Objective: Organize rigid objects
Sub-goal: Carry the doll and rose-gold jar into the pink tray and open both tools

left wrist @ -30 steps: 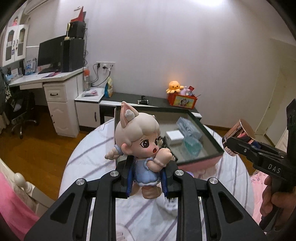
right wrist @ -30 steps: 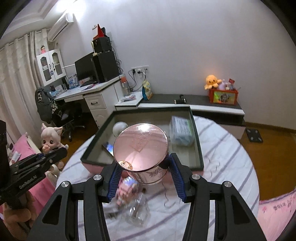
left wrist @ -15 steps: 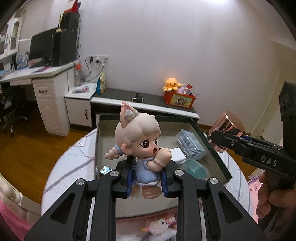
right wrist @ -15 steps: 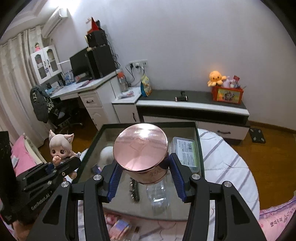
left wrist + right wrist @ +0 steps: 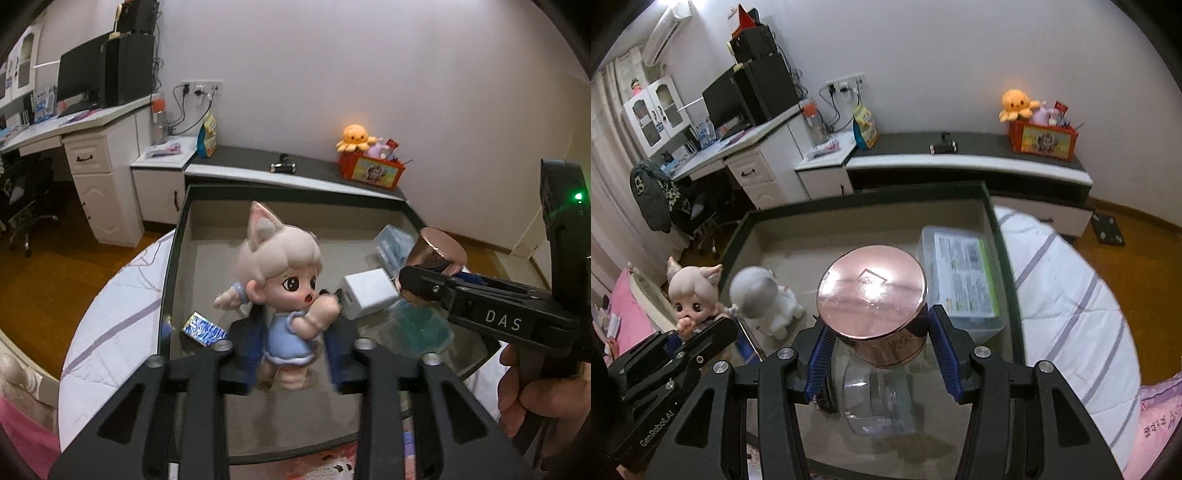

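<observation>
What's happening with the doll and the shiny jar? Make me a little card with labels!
left gripper: jaws have just been opening; cat-eared doll stands between them, pads off it
right gripper: shut on the glass jar at its rose-gold lid
where: both over the dark-rimmed box
already in box: white astronaut figure, clear plastic case, white charger block, blue foil packet
doll's feet: low near the box floor; touching it or not, cannot tell
</observation>
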A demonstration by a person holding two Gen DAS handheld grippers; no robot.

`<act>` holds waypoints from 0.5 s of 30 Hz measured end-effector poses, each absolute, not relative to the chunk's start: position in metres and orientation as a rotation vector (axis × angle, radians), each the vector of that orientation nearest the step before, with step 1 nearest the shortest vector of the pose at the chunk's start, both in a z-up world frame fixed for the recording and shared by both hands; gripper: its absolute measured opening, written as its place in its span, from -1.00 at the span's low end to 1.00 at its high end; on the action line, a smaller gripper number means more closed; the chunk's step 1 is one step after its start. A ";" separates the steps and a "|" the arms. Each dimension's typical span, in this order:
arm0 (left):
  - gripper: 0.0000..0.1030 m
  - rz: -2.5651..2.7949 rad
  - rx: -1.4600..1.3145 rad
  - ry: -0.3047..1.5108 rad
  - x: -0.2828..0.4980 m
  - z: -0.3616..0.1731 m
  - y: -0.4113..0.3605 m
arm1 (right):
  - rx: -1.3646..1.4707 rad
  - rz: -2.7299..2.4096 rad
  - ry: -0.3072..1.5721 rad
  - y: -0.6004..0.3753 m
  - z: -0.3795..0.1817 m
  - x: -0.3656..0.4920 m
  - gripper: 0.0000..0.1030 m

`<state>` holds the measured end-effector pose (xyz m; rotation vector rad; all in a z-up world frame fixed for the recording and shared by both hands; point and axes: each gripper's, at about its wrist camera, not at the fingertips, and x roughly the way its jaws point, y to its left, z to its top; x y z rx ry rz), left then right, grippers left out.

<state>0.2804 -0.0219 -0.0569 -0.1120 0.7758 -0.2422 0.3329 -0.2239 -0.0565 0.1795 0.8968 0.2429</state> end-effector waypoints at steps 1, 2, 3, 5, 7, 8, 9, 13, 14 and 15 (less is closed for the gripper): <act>0.19 -0.235 -0.112 0.776 0.279 -0.058 -0.021 | 0.184 0.237 0.896 -0.225 -0.058 0.333 0.04; 0.38 -0.220 -0.105 0.766 0.277 -0.056 -0.021 | 0.193 0.232 0.901 -0.228 -0.059 0.332 0.20; 0.56 -0.227 -0.109 0.752 0.274 -0.054 -0.020 | 0.203 0.235 0.899 -0.230 -0.059 0.330 0.55; 0.92 -0.208 -0.108 0.721 0.266 -0.046 -0.017 | 0.238 0.235 0.878 -0.237 -0.054 0.323 0.69; 1.00 -0.185 -0.106 0.680 0.257 -0.036 -0.013 | 0.255 0.228 0.869 -0.241 -0.050 0.317 0.69; 1.00 -0.187 -0.109 0.673 0.254 -0.033 -0.012 | 0.262 0.222 0.861 -0.244 -0.047 0.312 0.70; 1.00 -0.188 -0.113 0.665 0.248 -0.028 -0.010 | 0.264 0.212 0.851 -0.245 -0.044 0.306 0.71; 1.00 -0.184 -0.113 0.622 0.226 -0.013 -0.003 | 0.287 0.195 0.798 -0.253 -0.031 0.277 1.00; 1.00 -0.182 -0.112 0.615 0.220 -0.009 -0.002 | 0.295 0.204 0.782 -0.254 -0.026 0.267 1.00; 1.00 -0.182 -0.108 0.606 0.212 -0.006 -0.002 | 0.295 0.206 0.769 -0.255 -0.023 0.257 1.00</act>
